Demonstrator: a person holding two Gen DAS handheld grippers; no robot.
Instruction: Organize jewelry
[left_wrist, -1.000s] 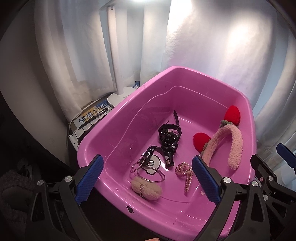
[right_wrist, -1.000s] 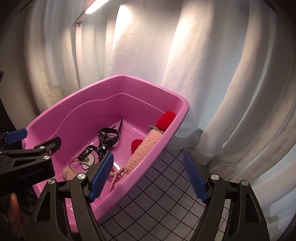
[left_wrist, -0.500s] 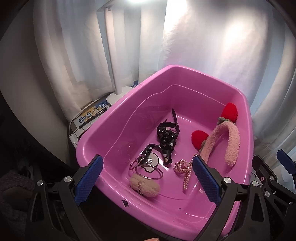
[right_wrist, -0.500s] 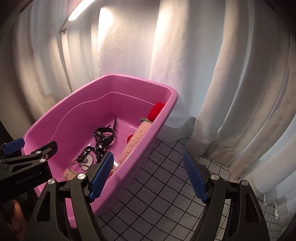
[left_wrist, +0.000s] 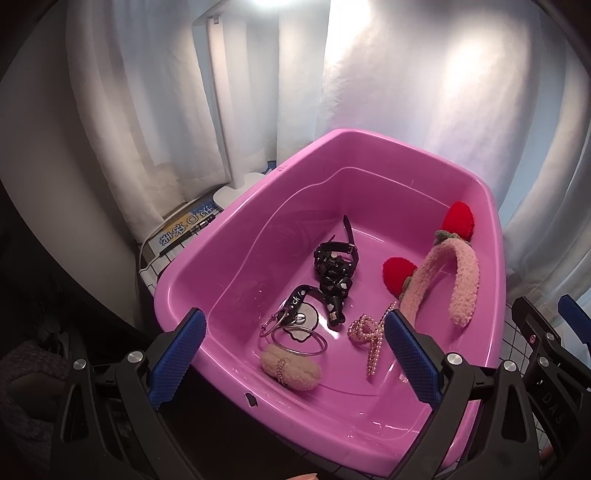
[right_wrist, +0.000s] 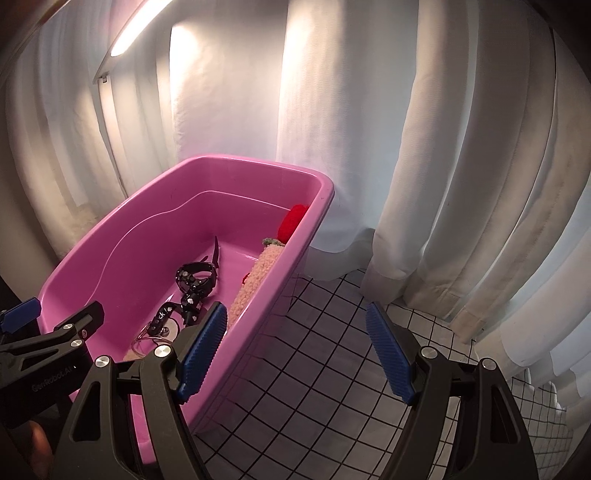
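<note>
A pink plastic tub (left_wrist: 229, 221) (right_wrist: 317, 199) holds the jewelry: a black studded strap (left_wrist: 334, 271) (right_wrist: 195, 280), silver hoops (left_wrist: 299, 338), a pearl bow clip (left_wrist: 369, 334), a beige fuzzy clip (left_wrist: 291, 371) and a pink fluffy headband (left_wrist: 463, 284) (right_wrist: 255, 280) with red hearts (left_wrist: 458, 219). My left gripper (left_wrist: 293, 356) hovers open over the tub's near rim, nothing between its blue pads. My right gripper (right_wrist: 295, 349) stands open and holds nothing, over the tub's right wall and the checked cloth.
White curtains (right_wrist: 424, 147) hang close behind and to the right. A black-and-white checked cloth (right_wrist: 317, 369) covers the surface right of the tub. A lamp post (left_wrist: 225, 110) and a printed box (left_wrist: 184, 229) stand left of the tub.
The right wrist view has rolled and swung right: the tub has slid left and more checked cloth and curtain show. The left gripper's view is almost unchanged.
</note>
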